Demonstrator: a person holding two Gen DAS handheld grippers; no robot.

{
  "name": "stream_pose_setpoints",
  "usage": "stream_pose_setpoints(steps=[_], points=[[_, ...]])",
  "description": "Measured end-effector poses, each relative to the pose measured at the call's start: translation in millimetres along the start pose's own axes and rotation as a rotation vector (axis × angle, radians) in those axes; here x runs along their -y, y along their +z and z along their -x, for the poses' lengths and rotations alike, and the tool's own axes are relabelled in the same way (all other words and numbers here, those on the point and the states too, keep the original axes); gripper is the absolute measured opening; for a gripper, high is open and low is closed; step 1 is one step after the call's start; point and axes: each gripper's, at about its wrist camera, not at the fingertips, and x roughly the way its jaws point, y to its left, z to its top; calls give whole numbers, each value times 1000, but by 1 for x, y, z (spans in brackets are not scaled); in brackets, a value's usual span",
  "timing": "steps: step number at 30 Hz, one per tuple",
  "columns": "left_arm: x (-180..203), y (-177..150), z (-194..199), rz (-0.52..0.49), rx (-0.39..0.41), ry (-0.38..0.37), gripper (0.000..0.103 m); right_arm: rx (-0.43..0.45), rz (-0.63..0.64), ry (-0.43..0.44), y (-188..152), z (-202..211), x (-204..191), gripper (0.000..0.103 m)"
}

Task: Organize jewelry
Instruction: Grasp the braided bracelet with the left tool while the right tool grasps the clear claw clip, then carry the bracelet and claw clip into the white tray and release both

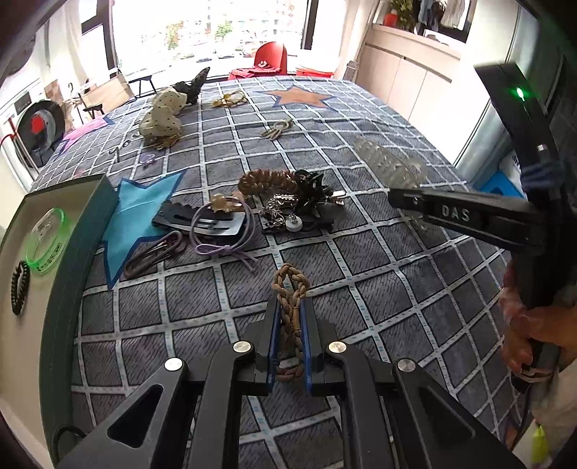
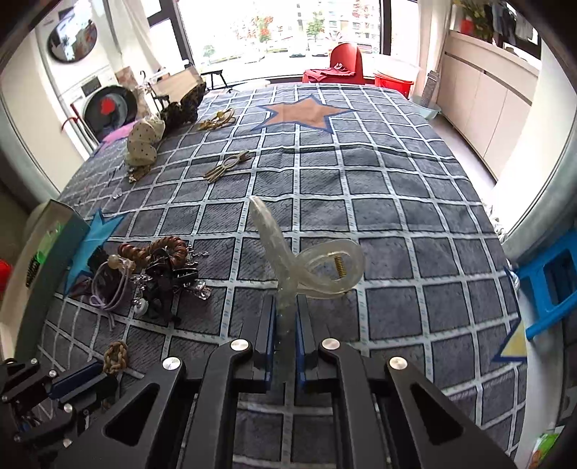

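Left hand-held gripper [image 1: 288,317]: pinching the braided band [image 1: 289,288], which runs between its fingers and loops out past the tips.
Band: soft, light, limp; hold mid-length so it can't slide.
Right hand-held gripper [image 2: 286,317]: pinching the clear clip [image 2: 288,252] by one end; the clip rises ahead of the tips.
Clip: stiff, slick plastic, sprung, likely brittle; grip it gently.
Box [image 1: 65,223]: left of the left hand-held gripper.
Pile [image 1: 252,205]: ahead on the bed [image 1: 360,252].

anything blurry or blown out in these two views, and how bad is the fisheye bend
Left wrist view: the window is blown out white, the clear hair clip in the right gripper is smeared, and the grid bedspread lines curve toward the edges. Right wrist view: the window is overexposed too, but the clip is sharp; the walls bow strongly.
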Motion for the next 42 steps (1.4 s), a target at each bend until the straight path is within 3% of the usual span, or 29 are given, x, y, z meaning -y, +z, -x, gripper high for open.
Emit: stream_pose_setpoints(steps=[22, 42], points=[[-18, -34, 62, 78, 94, -11, 13, 22, -82, 105, -55, 54, -7, 10], [-78, -63, 107, 193, 197, 22, 13, 44, 52, 129, -51, 81, -86, 10]])
